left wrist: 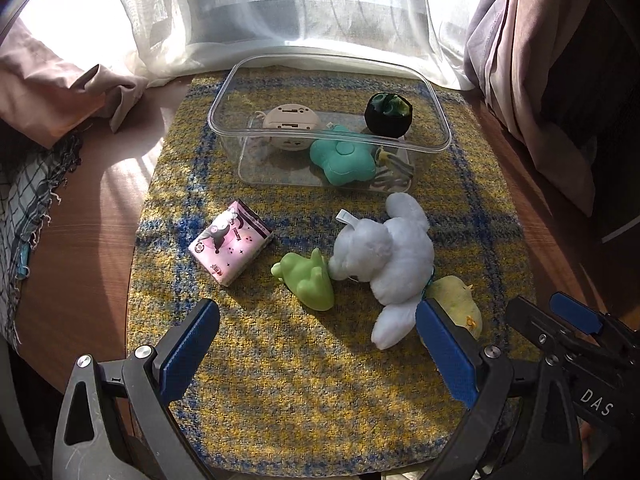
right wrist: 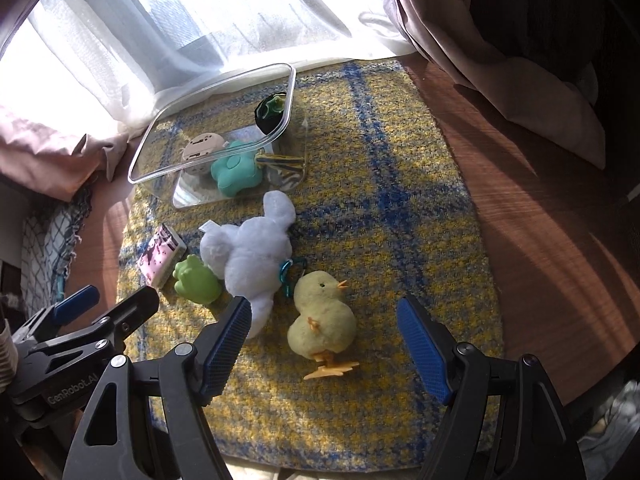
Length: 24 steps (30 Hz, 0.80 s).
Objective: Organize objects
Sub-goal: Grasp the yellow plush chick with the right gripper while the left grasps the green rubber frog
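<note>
On the yellow-and-blue plaid mat (left wrist: 312, 392) stands a clear plastic bin (left wrist: 224, 92) (right wrist: 160, 132) holding a beige round gadget (left wrist: 290, 118), a teal flower cushion (left wrist: 344, 156), a black cup (left wrist: 388, 114) and striped bands (left wrist: 394, 168). In front of it lie a pink tissue pack (left wrist: 230, 242) (right wrist: 160, 256), a green frog toy (left wrist: 306, 278) (right wrist: 196, 280), a white plush (left wrist: 384, 256) (right wrist: 252, 256) and a yellow chick (left wrist: 460, 304) (right wrist: 322, 316). My left gripper (left wrist: 316, 344) hovers open just short of the frog and plush. My right gripper (right wrist: 324, 340) is open, its fingers straddling the chick without touching.
Sheer white curtains (left wrist: 280, 12) hang behind the bin. Brownish drapes (left wrist: 532, 60) flank both sides. A checked cloth (left wrist: 20, 216) lies at the left on the wooden surface (left wrist: 80, 280). The mat's right half (right wrist: 400, 184) carries nothing.
</note>
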Motion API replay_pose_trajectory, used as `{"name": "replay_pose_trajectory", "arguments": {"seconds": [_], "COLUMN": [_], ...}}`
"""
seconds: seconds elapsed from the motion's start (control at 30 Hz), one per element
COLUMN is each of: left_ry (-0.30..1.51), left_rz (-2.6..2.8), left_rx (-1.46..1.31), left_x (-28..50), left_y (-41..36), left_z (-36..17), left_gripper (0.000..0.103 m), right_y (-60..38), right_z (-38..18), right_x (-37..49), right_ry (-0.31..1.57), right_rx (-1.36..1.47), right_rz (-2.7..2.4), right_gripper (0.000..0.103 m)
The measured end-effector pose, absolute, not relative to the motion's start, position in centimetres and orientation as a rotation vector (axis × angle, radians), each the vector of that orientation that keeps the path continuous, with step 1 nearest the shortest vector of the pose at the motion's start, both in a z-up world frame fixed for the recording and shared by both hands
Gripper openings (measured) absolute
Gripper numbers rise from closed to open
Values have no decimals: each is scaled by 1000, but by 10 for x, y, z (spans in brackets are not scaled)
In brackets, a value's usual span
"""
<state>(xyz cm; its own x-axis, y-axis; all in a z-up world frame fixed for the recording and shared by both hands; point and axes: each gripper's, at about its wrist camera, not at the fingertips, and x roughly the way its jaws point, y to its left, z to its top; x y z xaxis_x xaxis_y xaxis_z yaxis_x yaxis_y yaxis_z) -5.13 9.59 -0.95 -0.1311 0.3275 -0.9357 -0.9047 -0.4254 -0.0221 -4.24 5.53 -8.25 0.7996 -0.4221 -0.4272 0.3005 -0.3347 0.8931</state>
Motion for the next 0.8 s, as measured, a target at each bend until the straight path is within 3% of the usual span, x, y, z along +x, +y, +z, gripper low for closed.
{"name": "replay_pose_trajectory", "arguments": {"seconds": [0.43,0.8], "left_ry": [777,807], "left_rz": [1720,1698], "left_rx": [-1299,-1350], "left_x": [-57,-59], "left_y": [93,97], "left_z": [-44,-61], "left_gripper": [100,100], "right_y": [43,33], "right_z": [-102,-118], "right_x": [-7,16], "right_ry": [-6,29], "right_rx": [1722,1733], "right_rz": [-553,-455], "right_gripper": [72,62]}}
